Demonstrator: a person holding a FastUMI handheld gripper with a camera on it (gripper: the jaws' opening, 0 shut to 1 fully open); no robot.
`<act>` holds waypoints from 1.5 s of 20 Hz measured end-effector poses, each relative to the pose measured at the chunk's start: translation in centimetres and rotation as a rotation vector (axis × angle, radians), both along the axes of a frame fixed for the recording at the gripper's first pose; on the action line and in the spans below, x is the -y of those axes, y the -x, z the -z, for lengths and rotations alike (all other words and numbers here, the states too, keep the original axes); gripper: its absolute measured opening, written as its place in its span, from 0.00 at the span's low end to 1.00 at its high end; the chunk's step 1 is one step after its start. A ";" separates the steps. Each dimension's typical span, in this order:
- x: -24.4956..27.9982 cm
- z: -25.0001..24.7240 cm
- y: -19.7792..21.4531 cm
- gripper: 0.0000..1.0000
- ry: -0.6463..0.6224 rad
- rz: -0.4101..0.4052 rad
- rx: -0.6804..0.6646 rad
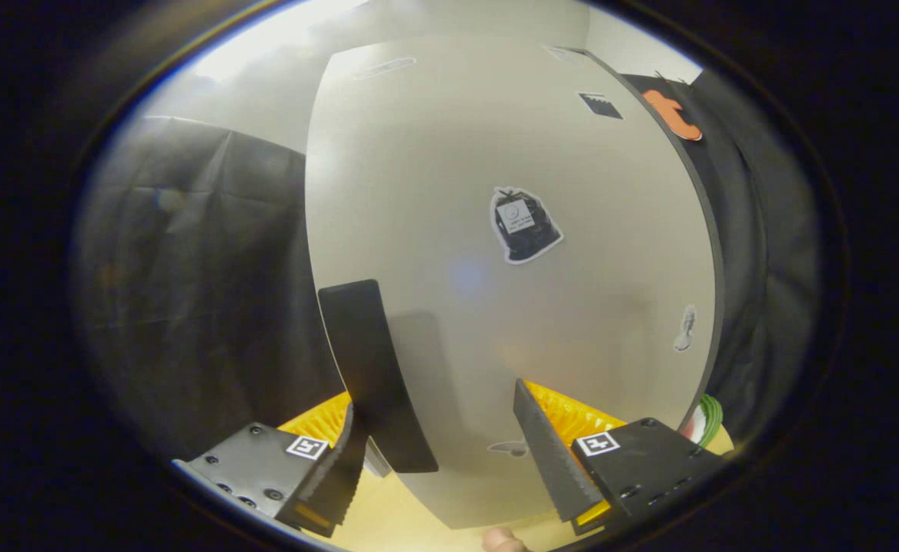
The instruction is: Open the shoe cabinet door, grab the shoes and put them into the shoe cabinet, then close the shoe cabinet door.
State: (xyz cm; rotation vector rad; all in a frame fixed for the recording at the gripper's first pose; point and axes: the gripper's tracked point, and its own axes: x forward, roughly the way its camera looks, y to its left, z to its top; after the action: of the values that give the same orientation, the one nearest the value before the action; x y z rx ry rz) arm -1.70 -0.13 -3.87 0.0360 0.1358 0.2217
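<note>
Grey shoe cabinet door (495,253) sits right in front of me, looks closed, its dark handle (372,376) just ahead of my gripper (449,452), fingers spread and holding nothing, so I'd guess either the opening or the whole job is done.

Black cloth wall (188,268) hangs creased on both sides of the booth. Pale plain wall (265,84) above it, brightly lit from overhead. Floor (411,514) looks light yellowish wood, hard to tell.
</note>
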 end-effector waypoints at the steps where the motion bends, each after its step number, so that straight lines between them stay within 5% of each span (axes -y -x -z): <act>1: -0.4 0.0 -0.3 1.00 0.012 0.009 0.005; 30: -1.3 0.6 -3.4 1.00 0.060 0.218 0.106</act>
State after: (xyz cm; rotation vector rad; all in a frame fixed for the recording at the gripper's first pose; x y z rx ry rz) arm 1.71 1.15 -4.45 -0.0211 0.0324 0.0019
